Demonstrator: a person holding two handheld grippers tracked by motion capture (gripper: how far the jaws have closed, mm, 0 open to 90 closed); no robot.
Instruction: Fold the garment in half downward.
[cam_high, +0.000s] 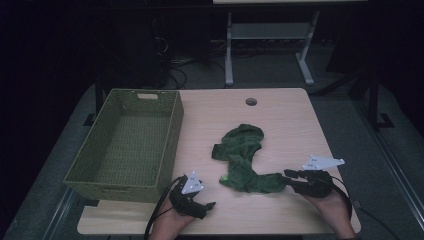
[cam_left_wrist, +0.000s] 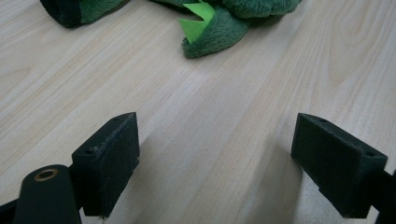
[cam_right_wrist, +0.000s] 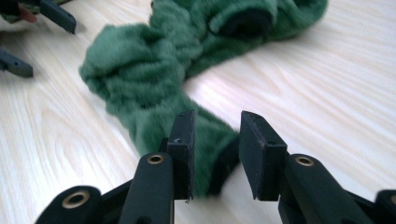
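Green fleece garment (cam_high: 242, 159) lies crumpled mid-table (cam_high: 280, 120), right of the woven basket (cam_high: 127, 142). The right gripper (cam_right_wrist: 215, 154) has its jaws parted around the garment's near end, the cloth between them but not pinched. The left gripper (cam_left_wrist: 215, 163) rests wide open on bare wood, just short of the garment.

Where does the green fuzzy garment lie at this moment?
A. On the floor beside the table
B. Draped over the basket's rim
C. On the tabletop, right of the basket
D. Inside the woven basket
C: the green garment lies crumpled on the wooden table, apart from the woven basket at its left, which holds nothing.
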